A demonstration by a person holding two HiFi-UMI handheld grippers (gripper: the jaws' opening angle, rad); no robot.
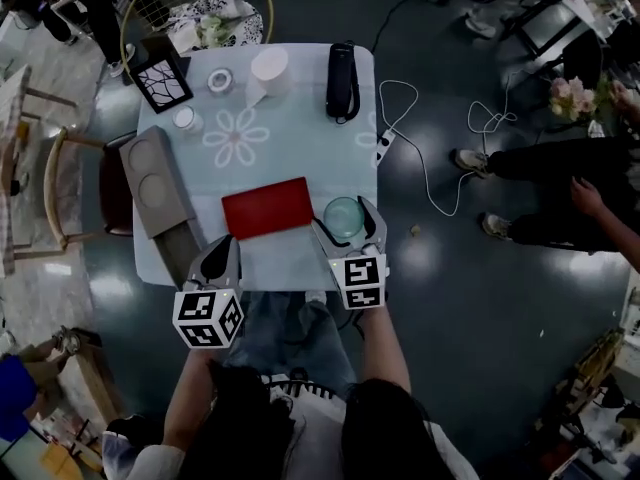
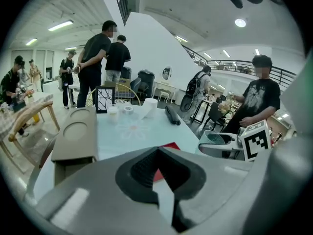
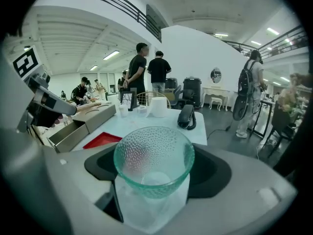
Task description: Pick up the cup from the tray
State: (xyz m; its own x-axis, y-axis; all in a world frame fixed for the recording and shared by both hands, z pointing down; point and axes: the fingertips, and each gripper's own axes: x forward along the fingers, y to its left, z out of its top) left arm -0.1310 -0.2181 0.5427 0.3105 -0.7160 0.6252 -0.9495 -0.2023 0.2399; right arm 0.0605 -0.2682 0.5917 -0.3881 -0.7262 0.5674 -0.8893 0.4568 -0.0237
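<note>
**Head view:** Cup [image 1: 343, 215] sits upright betw. the fingers of the right gripper [image 1: 350, 226], near the front edge of the bench [image 1: 300, 118]. It is just right of the red mat [image 1: 267, 208] and well apart from the grey tray [image 1: 155, 178] at left. Left gripper [image 1: 218, 256] hangs left of the mat, farther from the cup.

**Left gripper view:** Fingers all but together, narrow slit only, nothing held.

**Right gripper view:** Fingers [image 3: 215, 170] flank the cup's lower body, set to its width. It appears clamped, though the contact pts are obscured by the glass. Cup axis vertical, mouth up, centred.

**Judgement:** Next move is a straight lift by the right gripper. Can't tell if the base is clear of the bench.
</note>
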